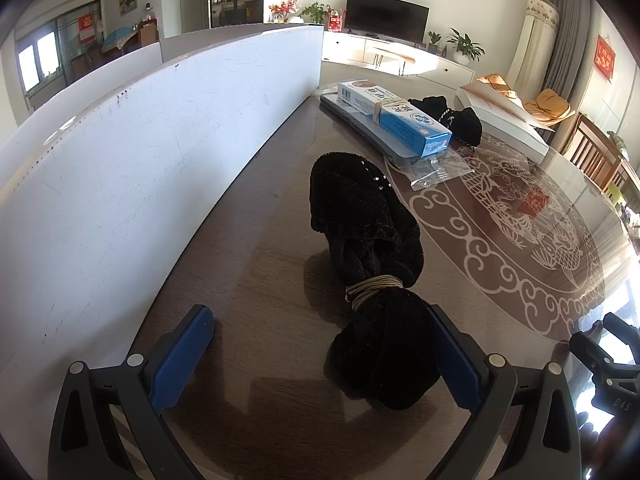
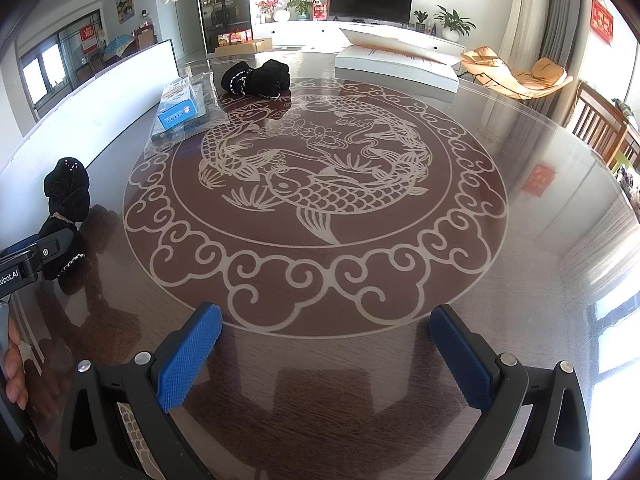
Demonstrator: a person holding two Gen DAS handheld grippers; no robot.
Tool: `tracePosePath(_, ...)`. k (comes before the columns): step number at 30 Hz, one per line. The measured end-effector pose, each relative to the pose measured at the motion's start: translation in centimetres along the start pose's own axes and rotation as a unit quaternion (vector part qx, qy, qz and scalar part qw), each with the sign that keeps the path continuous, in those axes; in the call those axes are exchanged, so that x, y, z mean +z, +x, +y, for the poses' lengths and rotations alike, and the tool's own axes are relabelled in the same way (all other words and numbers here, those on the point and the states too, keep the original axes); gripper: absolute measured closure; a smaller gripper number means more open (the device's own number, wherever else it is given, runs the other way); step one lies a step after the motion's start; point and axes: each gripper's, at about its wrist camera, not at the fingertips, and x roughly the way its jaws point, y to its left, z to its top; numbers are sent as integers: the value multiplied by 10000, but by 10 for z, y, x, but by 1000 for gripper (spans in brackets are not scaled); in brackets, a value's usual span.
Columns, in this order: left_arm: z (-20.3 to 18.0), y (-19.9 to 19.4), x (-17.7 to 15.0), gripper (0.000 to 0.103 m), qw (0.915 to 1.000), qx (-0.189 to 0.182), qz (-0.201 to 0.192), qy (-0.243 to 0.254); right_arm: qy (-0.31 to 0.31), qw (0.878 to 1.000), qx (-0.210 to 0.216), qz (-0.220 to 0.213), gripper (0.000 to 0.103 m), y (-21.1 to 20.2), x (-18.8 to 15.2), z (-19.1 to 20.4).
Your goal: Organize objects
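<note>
Fingers of the left gripper [image 1: 320,364] stand apart around the near end of a black cloth bundle [image 1: 368,264] tied with twine, lying on the desk [image 1: 256,248] beside a white board [image 1: 120,152]. Beyond the bundle lie a blue box [image 1: 394,116] and a second black bundle [image 1: 452,118]. Right gripper [image 2: 326,356] hovers spread over the desk's fish pattern [image 2: 312,184].

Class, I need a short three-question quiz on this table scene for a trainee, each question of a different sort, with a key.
1. True or false: the left gripper is shut on the near black bundle.
2. Multiple choice: what binds the blue box? A tape, B rubber band, C ribbon.
3. Fill in: the far black bundle lies beside the ____ box.

Key: 1 false, the jaws stand open, one finger beside the bundle. 2 B. 3 blue. The right gripper is open above the table.
</note>
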Motion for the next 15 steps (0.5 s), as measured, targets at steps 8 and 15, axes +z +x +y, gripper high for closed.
tracePosePath(8, 0, 0, 0, 0, 10000, -1, -1, -1, 0, 10000, -1, 0, 0, 0, 0, 0)
tracePosePath(15, 1, -2, -2, 0, 10000, -16, -3, 17, 4, 10000, 4, 3, 0, 0, 0, 0)
